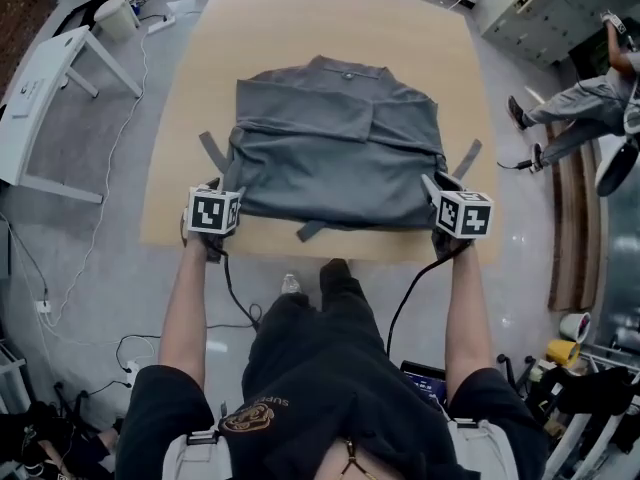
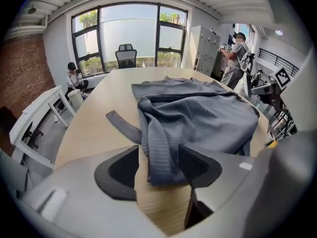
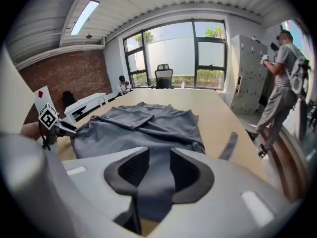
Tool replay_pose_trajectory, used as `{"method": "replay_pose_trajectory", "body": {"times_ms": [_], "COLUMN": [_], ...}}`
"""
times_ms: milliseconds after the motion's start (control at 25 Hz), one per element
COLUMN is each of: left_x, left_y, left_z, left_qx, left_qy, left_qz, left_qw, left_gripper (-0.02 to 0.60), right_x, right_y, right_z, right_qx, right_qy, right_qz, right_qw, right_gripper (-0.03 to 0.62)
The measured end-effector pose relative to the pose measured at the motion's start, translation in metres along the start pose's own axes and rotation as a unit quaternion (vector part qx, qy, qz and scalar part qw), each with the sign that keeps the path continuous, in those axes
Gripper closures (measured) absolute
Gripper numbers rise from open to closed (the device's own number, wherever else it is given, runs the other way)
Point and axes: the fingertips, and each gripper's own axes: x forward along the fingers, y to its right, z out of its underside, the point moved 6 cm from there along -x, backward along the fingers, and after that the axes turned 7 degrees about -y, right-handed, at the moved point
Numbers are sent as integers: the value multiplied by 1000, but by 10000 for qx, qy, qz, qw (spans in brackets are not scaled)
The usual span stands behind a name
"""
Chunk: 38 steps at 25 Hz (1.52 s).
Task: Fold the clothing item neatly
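Currently the grey garment (image 1: 335,148) lies half-folded on the desk (image 1: 190,98). The left tongs (image 2: 157,165) gape wide and the right tongs (image 3: 153,170) narrower, both slack around its near hem. Best pinch both corners evenly, keeping that edge straight.

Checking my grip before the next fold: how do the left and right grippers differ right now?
The left gripper has wider-set jaws than the right gripper. Bare table shows beside the garment in the left gripper's gap; cloth fills the right gripper's. Both sit at the garment's near edge.
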Motion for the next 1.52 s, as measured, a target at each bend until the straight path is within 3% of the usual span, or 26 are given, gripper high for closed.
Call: {"method": "replay_pose_trajectory", "body": {"times_ms": [160,320,560,720,840,1120,1320,1520], "left_x": [6,6,2,0,-5,-34,-64,-105], "left_y": [-15,-2,20,24,22,19,21,14], "left_z": [20,32,25,23,30,61,55,13], "left_qx": [-312,-457,-305,-388,-498,-601,-462,-215], "left_qy": [-38,-113,-307,-345,-387,-412,-51,521], "left_qz": [36,149,135,105,167,439,452,183], "left_qw": [9995,9988,9990,9986,9979,9964,9979,9982], "left_gripper": [319,346,463,487,500,514,523,529], "right_x": [-23,-33,-13,5,5,-32,-61,-85], "right_y": [4,27,64,74,72,58,50,42], "right_z": [52,94,126,129,128,136,115,65], "right_qx": [325,415,249,379,332,206,5,-139], "right_qy": [-82,-343,-831,-876,-1007,-995,-614,-96], "right_qz": [299,350,196,-185,-431,-542,-415,-181], "right_qw": [9990,9979,9960,9953,9934,9934,9972,9997], "right_gripper": [470,470,470,474,543,551,551,553]}}
